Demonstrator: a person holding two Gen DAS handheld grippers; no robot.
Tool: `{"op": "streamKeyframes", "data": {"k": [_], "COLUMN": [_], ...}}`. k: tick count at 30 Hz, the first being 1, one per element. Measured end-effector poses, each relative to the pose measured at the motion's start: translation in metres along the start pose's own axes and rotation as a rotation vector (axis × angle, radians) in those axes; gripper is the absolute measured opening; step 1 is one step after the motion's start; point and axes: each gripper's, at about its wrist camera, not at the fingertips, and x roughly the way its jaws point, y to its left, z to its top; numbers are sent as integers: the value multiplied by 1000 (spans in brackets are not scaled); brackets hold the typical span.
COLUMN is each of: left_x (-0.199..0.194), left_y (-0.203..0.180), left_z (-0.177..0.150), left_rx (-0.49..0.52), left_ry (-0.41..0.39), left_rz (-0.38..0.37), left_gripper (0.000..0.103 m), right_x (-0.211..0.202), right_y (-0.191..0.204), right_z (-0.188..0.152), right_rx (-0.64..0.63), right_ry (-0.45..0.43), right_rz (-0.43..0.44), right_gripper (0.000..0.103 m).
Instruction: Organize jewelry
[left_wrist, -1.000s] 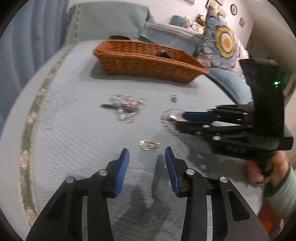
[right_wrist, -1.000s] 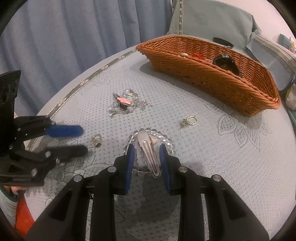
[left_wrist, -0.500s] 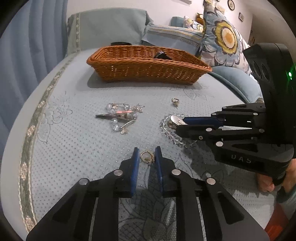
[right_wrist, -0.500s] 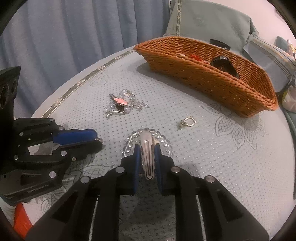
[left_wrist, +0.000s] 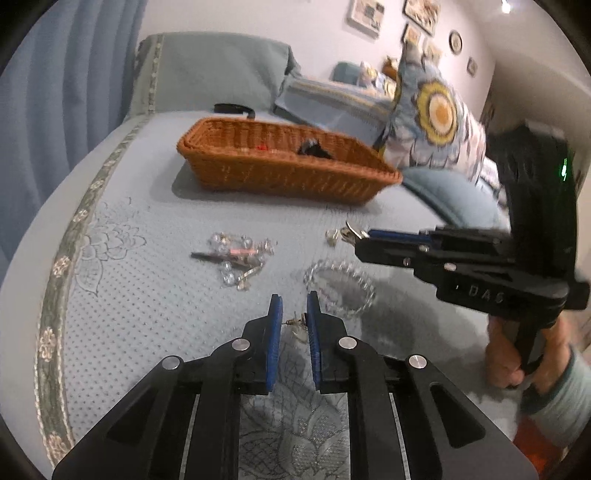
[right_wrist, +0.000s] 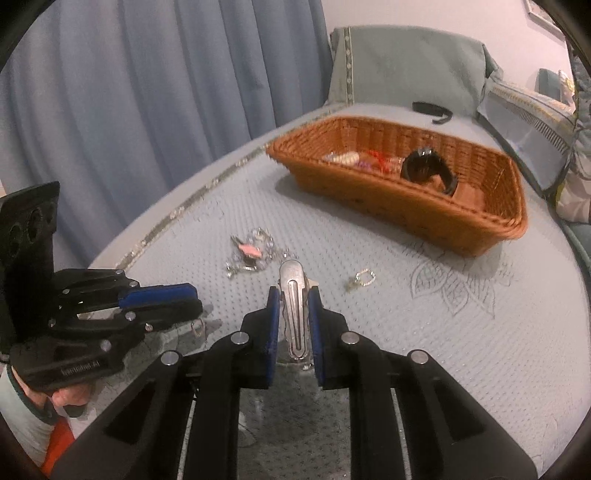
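Right wrist view: right claw (right_wrist: 293, 325) clamps silver hair clip (right_wrist: 293, 295), lengthwise, tip pointing away.

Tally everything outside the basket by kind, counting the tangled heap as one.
earring: 2
clip: 1
bead bracelet: 1
tangled heap: 1
black band: 1
Total: 6

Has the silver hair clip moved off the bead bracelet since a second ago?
Yes. The silver hair clip, gripped by the right gripper, is now lifted above the bead bracelet, toward the basket.
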Motion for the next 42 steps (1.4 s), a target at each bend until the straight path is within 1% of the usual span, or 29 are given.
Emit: {"op": "streamKeyframes", "data": {"k": [3,5,9,12,14,17,21,23,26,28,30,33,36,38,39,42], "left_x": [-8,-12,-20,-21,-26,-29,-18,-7,12,29,46,82,110,119,125,133], "left_y": [1,-2,-8,-7,-9,-10,-10,-11,-13,-12,-8,4,18,24,26,30], "left_z": [3,4,11,21,31,50,85,106,131,147,159,175,178,178,177,174], "left_rx": [-28,-20,-27,-36,-29,-29,-23,-1,27,48,41,14,-21,-36,-36,-37], "left_ry": [-42,-64,-113,-127,-147,-175,-197,-202,-204,-204,-196,-168,-128,-104,-89,-66], "left_rz": [-29,-22,-33,-31,-31,-64,-113,-103,-90,-68,-64,-34,-9,-4,11,21], "left_gripper": [12,12,12,12,12,12,12,12,12,12,12,12,12,12,12,12], "right_x": [-8,-12,-20,-27,-30,-32,-34,-31,-18,-7,7,35,57,71,78,90], "right_y": [-2,-4,-10,-20,-28,-42,-57,-70,-89,-105,-121,-146,-158,-163,-165,-171], "right_z": [2,4,7,12,18,28,46,62,83,97,109,125,133,138,140,137], "right_rx": [9,15,36,64,88,133,155,169,187,203,220,265,288,288,285,297], "right_ry": [-30,-48,-83,-105,-119,-133,-149,-154,-137,-118,-88,-18,32,72,92,138], "right_rz": [-2,-7,-20,-31,-43,-30,-63,-79,-118,-142,-157,-179,-215,-247,-269,-287], "right_gripper": [13,13,13,13,13,13,13,13,13,13,13,13,13,13,13,13]}}
